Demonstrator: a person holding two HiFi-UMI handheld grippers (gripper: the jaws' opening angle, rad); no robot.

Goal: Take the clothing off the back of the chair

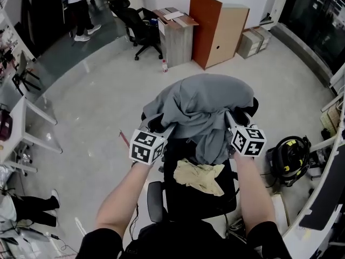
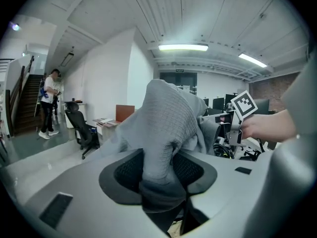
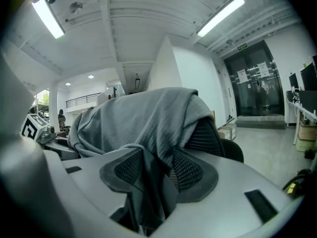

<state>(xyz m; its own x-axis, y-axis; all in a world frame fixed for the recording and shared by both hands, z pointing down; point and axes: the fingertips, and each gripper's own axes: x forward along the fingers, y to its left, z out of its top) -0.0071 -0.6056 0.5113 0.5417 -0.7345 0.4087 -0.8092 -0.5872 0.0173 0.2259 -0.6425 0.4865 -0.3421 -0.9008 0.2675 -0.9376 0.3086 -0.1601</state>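
The grey knit garment (image 1: 202, 104) is draped over the top of the chair backrest (image 3: 205, 135) and hangs down on both sides. I therefore judge the step in hand to be taking a two-point hold, with the lift not yet begun. The left gripper (image 2: 158, 175) has its jaws pinched on a bunched fold at the garment's left edge. The cloth fills the gap and narrows where the pads bite. The right gripper (image 3: 156, 175) has its jaws spread, and a dark hanging fold stands between them but, as far as I can read it, is not clamped. A beige cloth (image 1: 200, 177) lies on the seat (image 1: 186, 204) below, apart from both grippers. The next move calls for closing the right jaws on that fold. Both grippers should then rise together until the garment clears the backrest top, and draw it toward me without snagging.
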